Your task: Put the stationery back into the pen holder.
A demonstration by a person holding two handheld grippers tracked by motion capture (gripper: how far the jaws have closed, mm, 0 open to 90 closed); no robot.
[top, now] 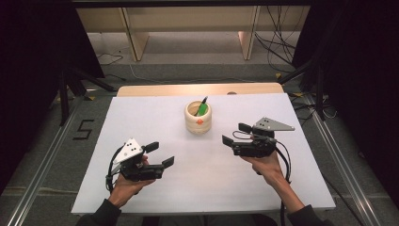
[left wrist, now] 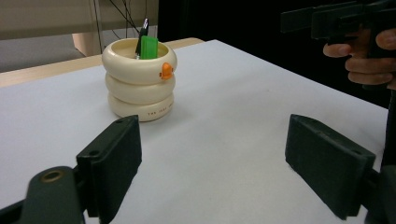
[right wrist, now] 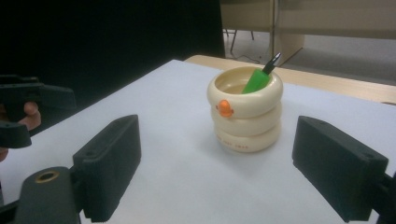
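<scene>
A white table (top: 155,117) is carrying everything, its pale wooden far edge showing beyond the white surface. A person's hands are coming in from the near side, each holding a tool above the table. The left gripper (top: 161,153) is sitting at the near left with its jaws spread wide and holding nothing; the right gripper (top: 236,133) is hovering at the right, likewise wide and holding nothing. Between them, toward the far middle, a cream ringed pot (top: 197,120) is standing upright, well apart from both. A green pen (top: 202,108) is leaning inside the pot.
</scene>
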